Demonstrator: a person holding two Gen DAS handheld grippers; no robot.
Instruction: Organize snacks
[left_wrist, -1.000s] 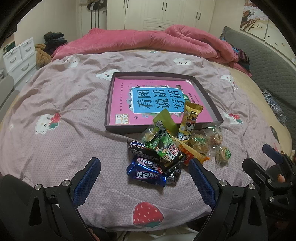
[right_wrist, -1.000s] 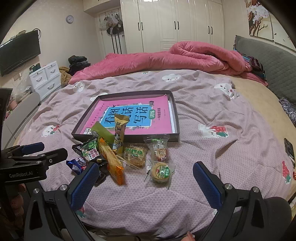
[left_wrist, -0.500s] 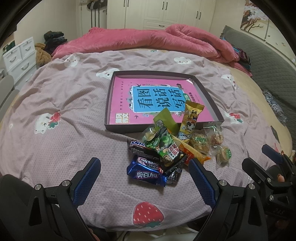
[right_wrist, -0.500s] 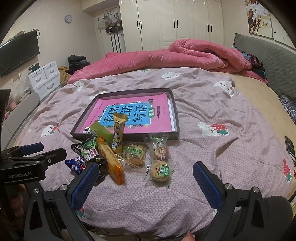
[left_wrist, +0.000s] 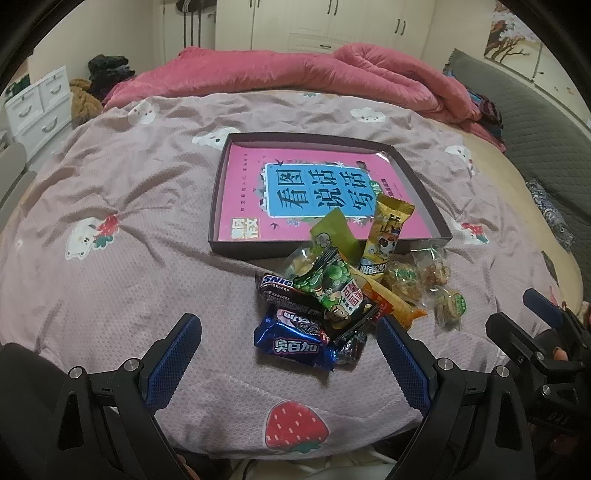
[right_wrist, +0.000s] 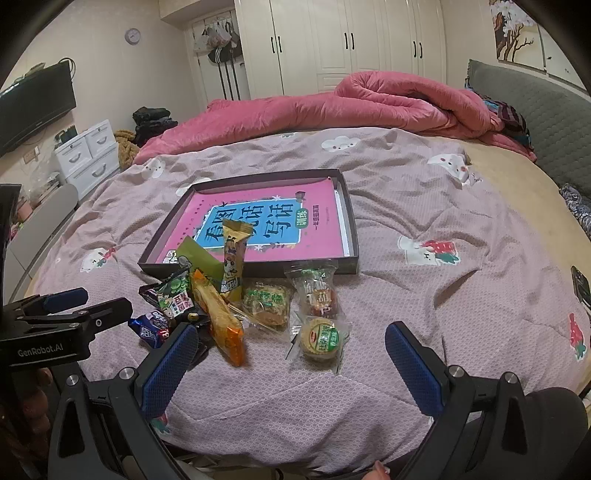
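Note:
A heap of wrapped snacks lies on the bedspread just in front of a dark shallow tray (left_wrist: 218, 206) (right_wrist: 354, 236) that holds a pink book (left_wrist: 243, 184) (right_wrist: 321, 218). The heap includes a blue Oreo pack (left_wrist: 295, 341) (right_wrist: 151, 328), a Snickers bar (left_wrist: 277, 286), a green pea pack (left_wrist: 328, 284) (right_wrist: 175, 295), an orange wafer pack (right_wrist: 221, 321), a yellow bar (left_wrist: 384, 236) (right_wrist: 233, 254) leaning on the tray rim, and clear-wrapped pastries (right_wrist: 319, 338) (left_wrist: 448, 304). My left gripper (left_wrist: 290, 338) is open just before the Oreo pack. My right gripper (right_wrist: 291, 349) is open near the round pastry.
A rumpled pink quilt (right_wrist: 332, 107) lies across the far side of the bed. A grey headboard (right_wrist: 535, 110) is at the right, white drawers (right_wrist: 88, 155) and a TV (right_wrist: 33, 107) at the left. A dark phone-like object (right_wrist: 581, 291) lies at the bed's right edge.
Both grippers have crept slightly forward toward the snacks; the heap and tray sit a touch closer in view. Nothing has been picked up or shifted.

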